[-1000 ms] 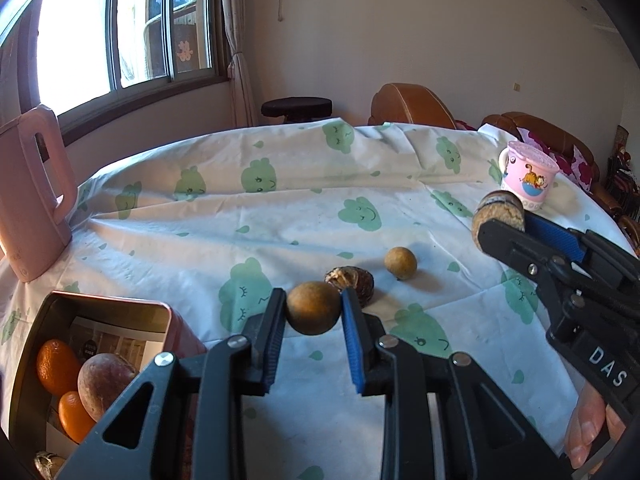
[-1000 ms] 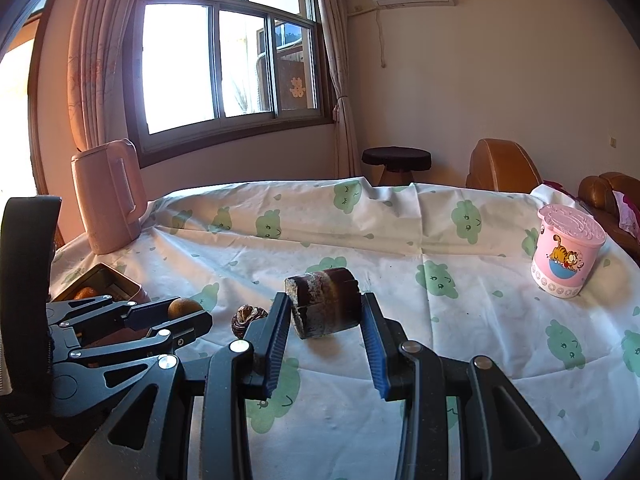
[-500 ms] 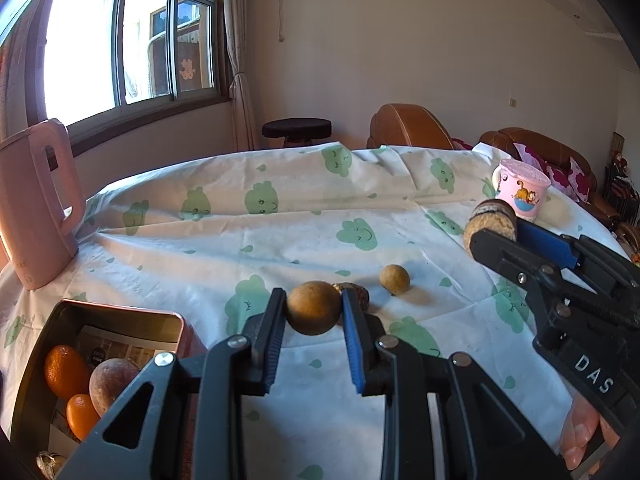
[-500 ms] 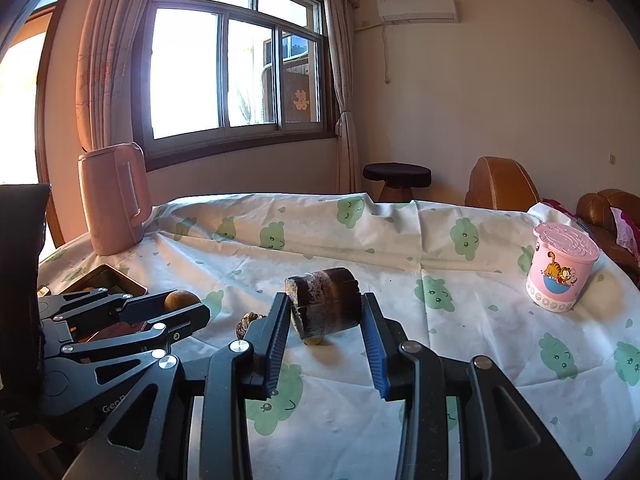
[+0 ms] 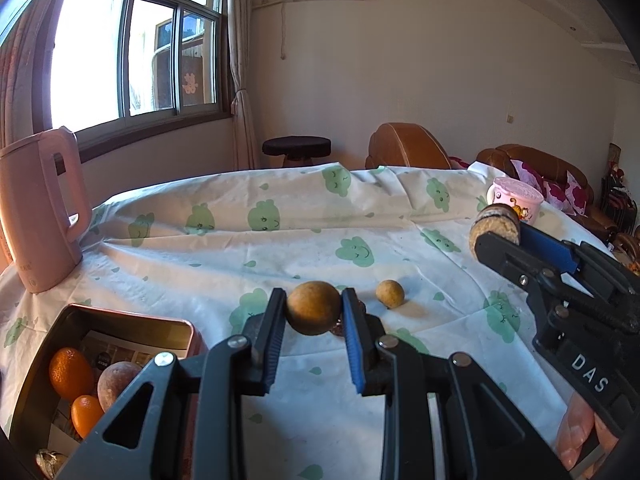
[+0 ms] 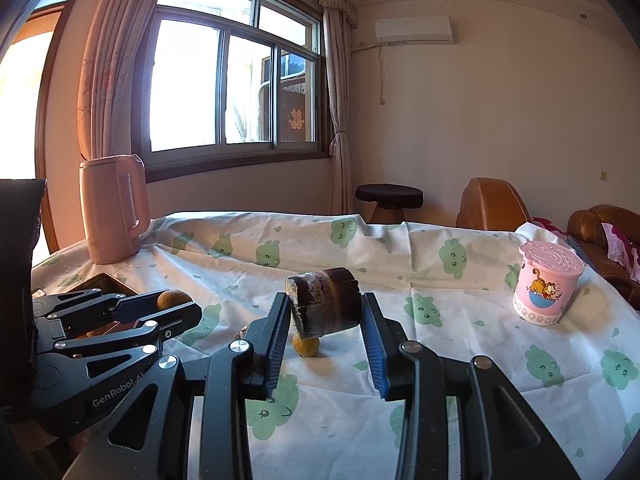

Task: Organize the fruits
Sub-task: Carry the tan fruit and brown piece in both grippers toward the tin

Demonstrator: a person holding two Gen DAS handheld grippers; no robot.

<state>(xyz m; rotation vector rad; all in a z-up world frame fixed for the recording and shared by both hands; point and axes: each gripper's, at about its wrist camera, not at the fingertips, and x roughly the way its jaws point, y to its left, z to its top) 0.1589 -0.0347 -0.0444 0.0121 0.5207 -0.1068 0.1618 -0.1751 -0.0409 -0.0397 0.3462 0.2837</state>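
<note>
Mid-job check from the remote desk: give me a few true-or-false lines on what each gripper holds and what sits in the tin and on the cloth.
1. The left gripper holds a round brown fruit. True.
2. The right gripper is empty. False: its jaws clamp a dark cylindrical chunk.
3. The tin holds oranges. True.
4. No fruit is left on the tablecloth. False: a small yellowish fruit lies there.
5. The pink kettle lies tipped over. False: it stands upright.

Your right hand-held gripper (image 6: 326, 334) clamps a dark cut chunk (image 6: 326, 306) above the surface (image 6: 460, 360); your left hand-held gripper (image 6: 176, 308) grips a brown round fruit (image 6: 171, 299)
</note>
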